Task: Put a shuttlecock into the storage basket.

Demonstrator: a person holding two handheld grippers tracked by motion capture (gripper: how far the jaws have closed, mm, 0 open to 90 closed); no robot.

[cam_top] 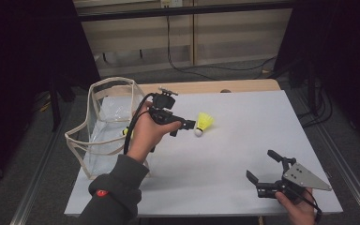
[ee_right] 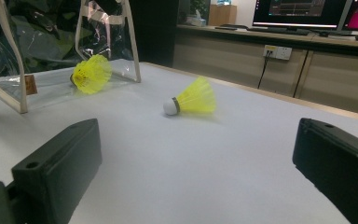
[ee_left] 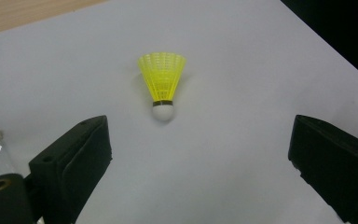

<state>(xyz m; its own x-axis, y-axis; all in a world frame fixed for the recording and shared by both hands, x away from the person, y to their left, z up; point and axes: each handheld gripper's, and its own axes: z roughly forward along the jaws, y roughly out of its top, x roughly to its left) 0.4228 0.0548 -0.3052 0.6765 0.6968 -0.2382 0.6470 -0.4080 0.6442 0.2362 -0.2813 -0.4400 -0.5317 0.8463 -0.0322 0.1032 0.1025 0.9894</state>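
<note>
At the left of the table (cam_top: 243, 140) stood the clear bag (cam_top: 104, 126), open-mouthed on its cream frame, and one yellow shuttlecock (ee_right: 91, 73) already lay inside it, on its side behind the clear wall. So, judging by that, you had about half the job done: one shuttle bagged, one still out. Your left gripper (cam_top: 191, 124) was raised just right of the bag, its jaws spread wide and holding nothing, aimed at the second shuttle (cam_top: 203, 123), which lay on the white top just beyond the jaw tips, near the table's middle and well apart from the bag. In the left gripper view that shuttle sat centred between your two jaws but farther off, not yet between them, so the grasp was not made. What was left, as I read it, was to close in on it, pinch it, carry it left and drop it through the bag's mouth. The shuttle itself was a yellow ribbed plastic skirt, flared wide at one end, with a dark band and a round white cork nose; it lay on its side with the nose pointing toward your left gripper. Your right gripper (cam_top: 266, 169) sat near the table's front right corner, jaws also wide apart and empty, well away from both shuttles.
</note>
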